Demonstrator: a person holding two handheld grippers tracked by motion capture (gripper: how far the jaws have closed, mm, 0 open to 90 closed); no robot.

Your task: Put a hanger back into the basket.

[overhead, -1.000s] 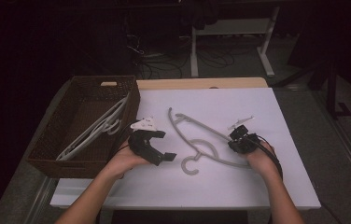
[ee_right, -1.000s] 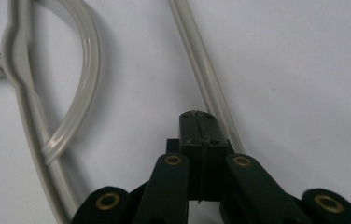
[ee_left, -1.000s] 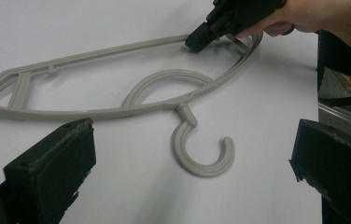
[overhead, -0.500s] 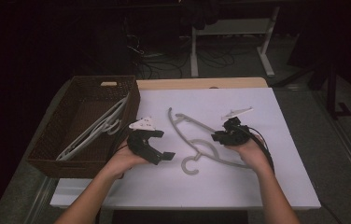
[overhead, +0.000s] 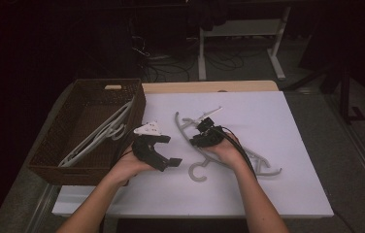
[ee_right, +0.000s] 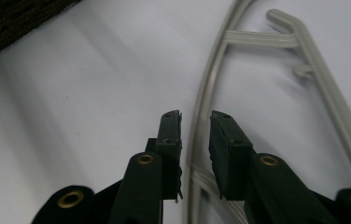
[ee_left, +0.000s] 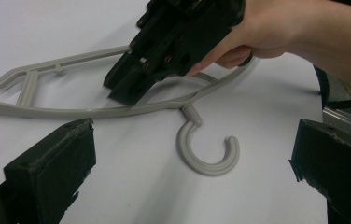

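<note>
- Since the earlier frame, the right gripper [overhead: 196, 137] has been carried leftward along the grey hanger [overhead: 268, 171] on the white table [overhead: 292, 126]; its jaws have just been opening.
- High view: one hanger [overhead: 98, 136] is already laid in the basket [overhead: 49, 167]; the grey one is left.
- Left gripper view: the left gripper [ee_left: 187, 182] is held wide open, empty.
- Right gripper view: the hanger's rail is straddled by narrowly parted jaws, not yet clamped.

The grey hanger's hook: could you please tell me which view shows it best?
The left gripper view: the hook lies whole and close on the white table. The high view shows it small; the right gripper view catches the hanger's arms.
</note>
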